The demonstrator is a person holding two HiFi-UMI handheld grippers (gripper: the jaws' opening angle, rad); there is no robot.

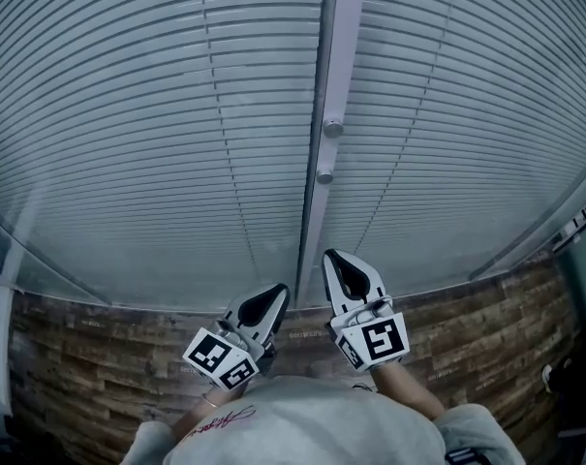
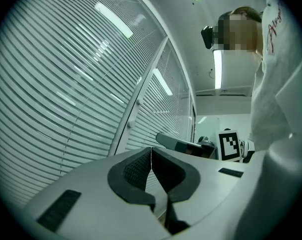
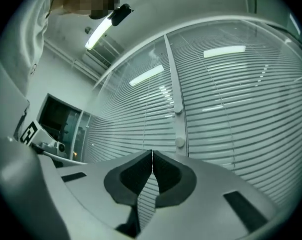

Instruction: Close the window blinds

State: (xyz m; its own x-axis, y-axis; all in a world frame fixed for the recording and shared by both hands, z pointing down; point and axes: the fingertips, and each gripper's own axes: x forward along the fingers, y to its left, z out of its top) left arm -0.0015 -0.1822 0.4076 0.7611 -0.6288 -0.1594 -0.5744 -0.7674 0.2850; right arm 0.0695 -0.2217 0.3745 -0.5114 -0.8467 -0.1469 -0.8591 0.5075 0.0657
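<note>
Our left gripper point(image 1: 282, 290) and right gripper point(image 1: 329, 257), jaws pressed together empty, face thin ribbed blinds point(image 1: 157, 114) split by a smooth post point(image 1: 343, 27) with round knobs point(image 1: 332, 126).

Pale grey horiz.-striped blinds point(image 1: 128, 114); brown plank-pattern floor point(image 1: 79, 356); grey sweatshirt point(image 1: 312, 424) w/ red script

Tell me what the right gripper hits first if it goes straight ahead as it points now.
The right gripper would likely meet the window blinds just beside the vertical frame post. Reflections hint at glass before the slats, so depth is unclear.
</note>
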